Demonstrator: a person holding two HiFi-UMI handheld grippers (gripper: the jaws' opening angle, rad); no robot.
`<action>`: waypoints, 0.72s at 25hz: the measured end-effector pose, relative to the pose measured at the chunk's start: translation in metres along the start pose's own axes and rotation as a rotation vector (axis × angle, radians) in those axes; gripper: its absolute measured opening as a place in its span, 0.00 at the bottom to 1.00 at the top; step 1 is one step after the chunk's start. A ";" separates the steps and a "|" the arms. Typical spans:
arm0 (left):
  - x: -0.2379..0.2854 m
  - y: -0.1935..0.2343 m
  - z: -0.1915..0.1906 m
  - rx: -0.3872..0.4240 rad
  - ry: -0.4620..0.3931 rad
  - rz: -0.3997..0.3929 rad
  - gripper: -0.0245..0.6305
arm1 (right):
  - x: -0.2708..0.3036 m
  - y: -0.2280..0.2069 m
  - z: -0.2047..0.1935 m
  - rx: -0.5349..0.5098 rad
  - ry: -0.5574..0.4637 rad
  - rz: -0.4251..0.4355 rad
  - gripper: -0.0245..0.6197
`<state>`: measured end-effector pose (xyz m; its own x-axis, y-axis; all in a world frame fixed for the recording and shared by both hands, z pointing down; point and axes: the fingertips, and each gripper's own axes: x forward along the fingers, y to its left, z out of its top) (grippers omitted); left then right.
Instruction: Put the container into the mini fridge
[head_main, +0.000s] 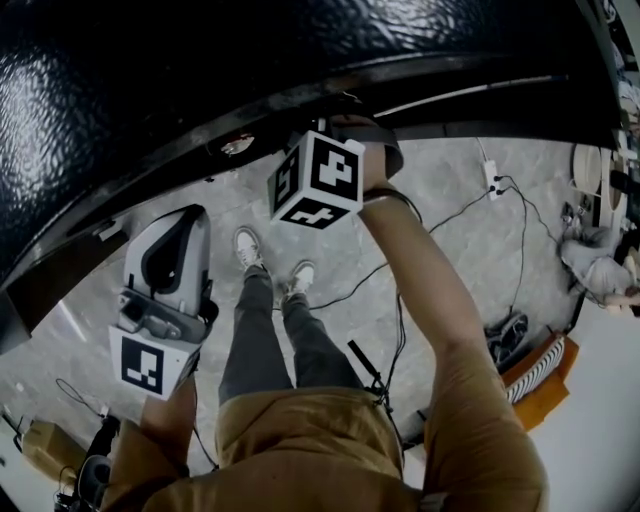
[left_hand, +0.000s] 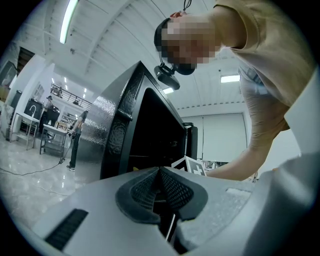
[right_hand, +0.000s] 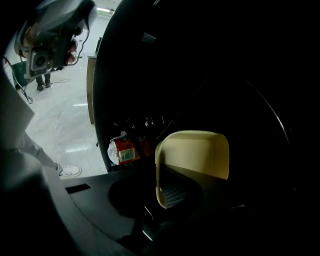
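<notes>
A: Found the left claw (left_hand: 159, 172) pinched together, empty, outside the mini fridge (left_hand: 150, 135). Worth using?

B: No need. Hold it clear of the opening.

A: Got the right claw (right_hand: 162, 191) clamped on the left rim of the cream container (right_hand: 195, 152), already inside the dark cabinet.

B: Mind the red carton (right_hand: 122, 151) near the opening's left edge. Ease rightward and deeper, set the base level, and loosen only once it is settled flat. Can't make out the shelf in that dark, so go slowly.
</notes>
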<state>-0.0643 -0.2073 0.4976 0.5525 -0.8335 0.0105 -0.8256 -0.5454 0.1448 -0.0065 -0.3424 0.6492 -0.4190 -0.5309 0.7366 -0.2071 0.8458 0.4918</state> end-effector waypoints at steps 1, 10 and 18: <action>0.000 0.000 0.000 0.000 0.002 -0.002 0.04 | 0.002 -0.001 -0.001 0.001 0.004 -0.003 0.06; -0.002 -0.002 -0.006 -0.010 0.010 -0.013 0.04 | 0.018 -0.014 -0.009 0.004 0.056 -0.031 0.06; 0.000 -0.004 -0.005 -0.019 0.010 -0.031 0.04 | 0.031 -0.022 -0.009 0.009 0.103 -0.072 0.14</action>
<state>-0.0604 -0.2048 0.5016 0.5787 -0.8154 0.0152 -0.8059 -0.5690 0.1635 -0.0069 -0.3779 0.6649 -0.3098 -0.5929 0.7433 -0.2418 0.8052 0.5415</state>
